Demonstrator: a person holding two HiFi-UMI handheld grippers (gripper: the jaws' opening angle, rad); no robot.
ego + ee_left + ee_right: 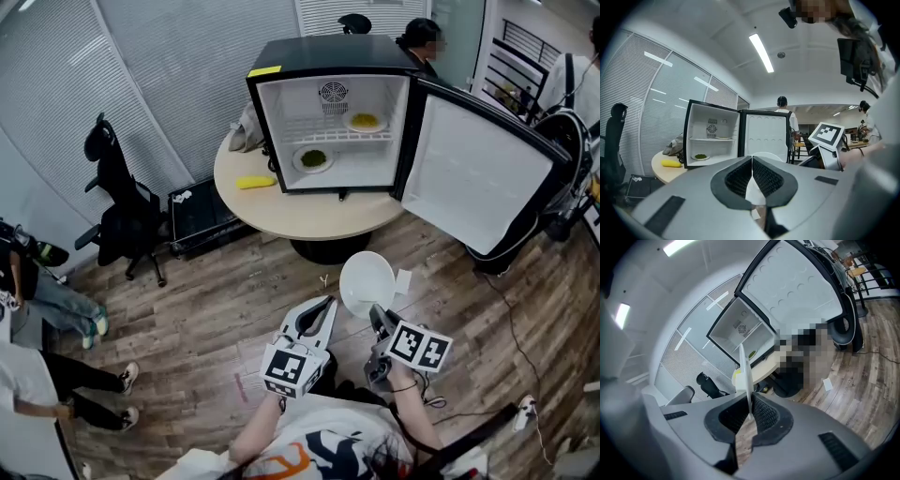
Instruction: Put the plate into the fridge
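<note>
low in the middle of the head view, pinches the near rim of the white plate in the right gripper, pads clamped hard on the thin edge. shows the same plate edge-on in the right gripper view, rising up and away from the closed jaws. holds the left gripper just to the left, fingers pressed together on nothing and seemingly clear of the plate.

looks stiff, smooth and fairly light. cannot tell ceramic from plastic, so best treated as breakable. hangs the whole disc off one spot on the rim, so likely wants to pivot or slide between the pads. calls for a deep bite on the rim and slow, level carrying.

farther up, at upper middle, finds the fridge on a round table, door swung wide to the right. has a plate of green food on the floor inside and a plate of yellow food on the wire shelf. appears to leave room beside either one. puts a yellow thing on the table left of the fridge.
</note>
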